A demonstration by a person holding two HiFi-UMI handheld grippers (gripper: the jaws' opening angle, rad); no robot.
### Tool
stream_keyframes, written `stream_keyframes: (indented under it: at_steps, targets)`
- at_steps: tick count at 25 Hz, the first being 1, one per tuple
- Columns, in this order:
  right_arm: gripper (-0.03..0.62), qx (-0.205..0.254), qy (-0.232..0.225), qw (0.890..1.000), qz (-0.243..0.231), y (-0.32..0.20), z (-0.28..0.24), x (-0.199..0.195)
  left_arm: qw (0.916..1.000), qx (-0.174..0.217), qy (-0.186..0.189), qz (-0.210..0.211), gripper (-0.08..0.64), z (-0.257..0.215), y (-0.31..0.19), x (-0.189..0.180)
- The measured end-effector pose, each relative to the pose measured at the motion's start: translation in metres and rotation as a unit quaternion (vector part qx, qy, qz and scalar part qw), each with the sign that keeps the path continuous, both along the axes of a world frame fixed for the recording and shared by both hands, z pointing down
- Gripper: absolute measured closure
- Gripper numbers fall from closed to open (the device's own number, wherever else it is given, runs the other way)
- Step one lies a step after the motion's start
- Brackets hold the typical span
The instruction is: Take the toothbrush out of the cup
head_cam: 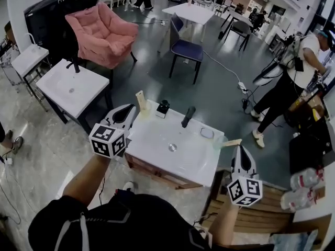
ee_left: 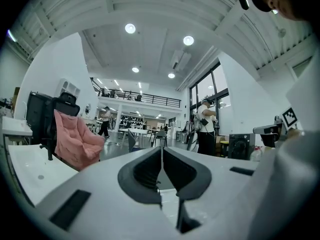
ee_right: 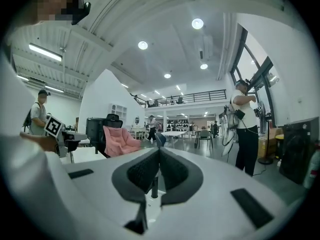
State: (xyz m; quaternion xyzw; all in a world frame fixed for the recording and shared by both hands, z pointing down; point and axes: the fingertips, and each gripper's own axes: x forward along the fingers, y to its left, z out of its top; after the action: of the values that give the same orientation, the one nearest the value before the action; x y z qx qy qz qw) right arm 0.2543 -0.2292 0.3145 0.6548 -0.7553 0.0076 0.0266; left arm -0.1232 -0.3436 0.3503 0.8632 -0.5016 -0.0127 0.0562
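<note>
A clear cup (head_cam: 219, 141) stands at the right edge of the white basin table (head_cam: 157, 140) in the head view. A pale wooden toothbrush (head_cam: 232, 142) leans out of it to the right. My right gripper (head_cam: 239, 147) is shut and empty, its tips just below and right of the toothbrush handle. My left gripper (head_cam: 132, 109) is also shut and empty, at the table's left edge. In the left gripper view the jaws (ee_left: 161, 151) meet with nothing between them. The right gripper view shows its jaws (ee_right: 159, 151) closed too, with the black tap (ee_right: 151, 186) beyond them.
On the table stand a black tap (head_cam: 187, 116), a small black holder (head_cam: 163, 107), a soap dish (head_cam: 207, 133) and an upright wooden piece (head_cam: 140, 101). A second white basin table (head_cam: 70, 88), a pink chair (head_cam: 102, 33) and a person (head_cam: 293, 82) are around. Water bottles (head_cam: 306, 187) lie at right.
</note>
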Motion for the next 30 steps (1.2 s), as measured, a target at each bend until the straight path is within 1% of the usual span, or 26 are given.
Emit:
stream_keyframes:
  at_steps: [4, 10, 15, 18, 19, 21, 23, 27, 30]
  targets:
    - [0.586, -0.011, 0.000, 1.000, 0.015, -0.006, 0.007, -0.003, 0.9999, -0.007, -0.009, 0.010, 0.555, 0.013, -0.017, -0.006]
    - [0.586, -0.019, 0.002, 0.999, 0.038, -0.013, 0.014, -0.007, 0.9990, -0.027, -0.005, 0.037, 0.555, 0.037, -0.043, -0.009]
    - [0.586, -0.029, 0.001, 0.998, 0.061, -0.015, 0.021, -0.009, 0.9966, -0.049, -0.029, 0.060, 0.554, 0.066, -0.061, -0.013]
    - [0.586, -0.039, 0.001, 0.997, 0.074, -0.016, 0.027, -0.014, 0.9955, -0.060, -0.030, 0.067, 0.551, 0.081, -0.075, -0.018]
    - [0.586, -0.043, 0.001, 0.996, 0.078, -0.016, 0.030, -0.015, 0.9950, -0.067, -0.031, 0.067, 0.536, 0.089, -0.079, -0.020]
    - [0.586, -0.049, 0.003, 0.995, 0.088, -0.015, 0.034, -0.018, 0.9938, -0.081, -0.034, 0.069, 0.483, 0.106, -0.089, -0.023]
    - [0.586, -0.051, 0.007, 0.994, 0.098, -0.013, 0.034, -0.021, 0.9929, -0.092, -0.035, 0.067, 0.455, 0.122, -0.100, -0.026]
    - [0.586, -0.059, 0.013, 0.991, 0.119, -0.007, 0.036, -0.028, 0.9909, -0.116, -0.022, 0.065, 0.431, 0.154, -0.126, -0.031]
    - [0.586, -0.071, 0.009, 0.988, 0.136, -0.001, 0.040, -0.033, 0.9895, -0.122, -0.024, 0.073, 0.424, 0.179, -0.145, -0.032]
